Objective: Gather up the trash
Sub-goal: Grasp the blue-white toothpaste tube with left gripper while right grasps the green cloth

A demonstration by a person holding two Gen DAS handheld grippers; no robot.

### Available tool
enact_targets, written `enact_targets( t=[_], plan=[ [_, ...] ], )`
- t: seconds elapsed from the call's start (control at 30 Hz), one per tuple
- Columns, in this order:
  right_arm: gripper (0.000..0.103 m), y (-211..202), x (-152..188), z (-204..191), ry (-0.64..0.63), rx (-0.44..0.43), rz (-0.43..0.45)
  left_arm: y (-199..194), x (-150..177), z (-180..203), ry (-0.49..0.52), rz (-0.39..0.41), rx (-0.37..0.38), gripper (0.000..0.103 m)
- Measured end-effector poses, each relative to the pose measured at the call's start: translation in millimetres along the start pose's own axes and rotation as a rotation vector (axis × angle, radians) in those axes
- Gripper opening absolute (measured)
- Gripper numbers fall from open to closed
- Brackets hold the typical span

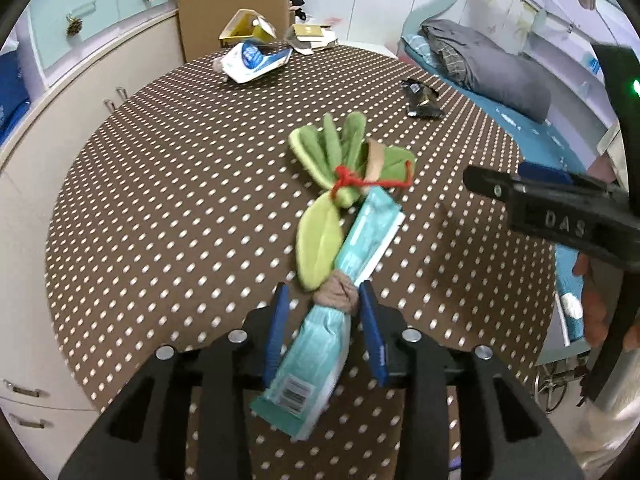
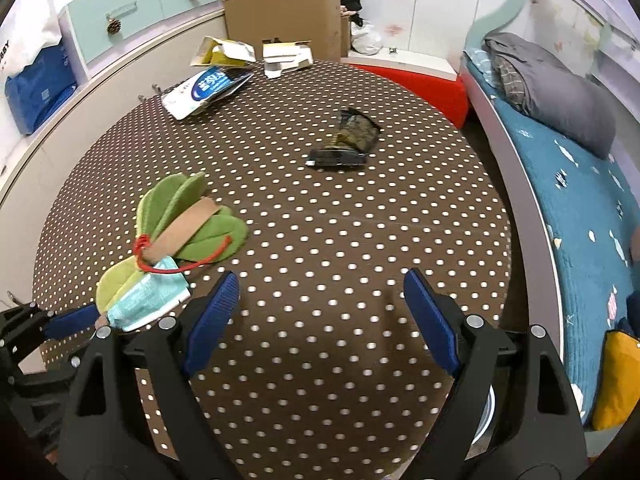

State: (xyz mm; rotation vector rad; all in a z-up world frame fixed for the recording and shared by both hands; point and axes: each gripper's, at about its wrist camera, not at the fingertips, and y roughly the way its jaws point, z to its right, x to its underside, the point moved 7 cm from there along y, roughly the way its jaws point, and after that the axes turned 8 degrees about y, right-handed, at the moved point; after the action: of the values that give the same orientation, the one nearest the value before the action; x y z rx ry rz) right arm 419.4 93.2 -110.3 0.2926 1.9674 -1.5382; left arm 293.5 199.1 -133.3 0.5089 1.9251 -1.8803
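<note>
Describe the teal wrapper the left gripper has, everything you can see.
The teal wrapper is a long, flat plastic pack, pale teal with a white edge strip and a barcode at its near end. It is crumpled and pinched mid-length between the left gripper fingers, angled diagonally over the dotted table. Its far end touches the green felt leaves.

Home bedroom: bed, wardrobe drawers

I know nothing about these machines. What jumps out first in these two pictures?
Up front, the left gripper pinches a teal wrapper tangled with a green plush leaf toy tied in red cord. The right gripper hangs open over the polka-dot tablecloth, with a dark snack packet lying beyond it.
</note>
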Motion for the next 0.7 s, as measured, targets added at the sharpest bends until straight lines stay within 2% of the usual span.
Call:
enact_targets(
  t=[0.1, 0.17, 0.4, 0.5, 0.7],
  plan=[
    [0.083, 2, 1, -5, -0.005, 0.004, -0.004, -4, 4, -3, 0.02, 0.006, -0.04, 0.024],
    [0.083, 2, 2, -7, -0.008, 0.004, -0.006, -10, 7, -7, 0.009, 0.02, -0.031, 0.021],
    [0.083, -1, 3, -24, -0.037, -0.018, -0.007, -44, 12, -36, -0.065, 0.093, -0.029, 0.021],
    [0.083, 1, 3, -37, -0.051, -0.045, -0.01, -52, 11, -50, -0.099, 0.115, -0.065, 0.021],
    [0.083, 8, 4, -78, -0.11, -0.106, -0.036, -47, 7, -84, -0.174, 0.112, -0.114, 0.021]
  ],
)
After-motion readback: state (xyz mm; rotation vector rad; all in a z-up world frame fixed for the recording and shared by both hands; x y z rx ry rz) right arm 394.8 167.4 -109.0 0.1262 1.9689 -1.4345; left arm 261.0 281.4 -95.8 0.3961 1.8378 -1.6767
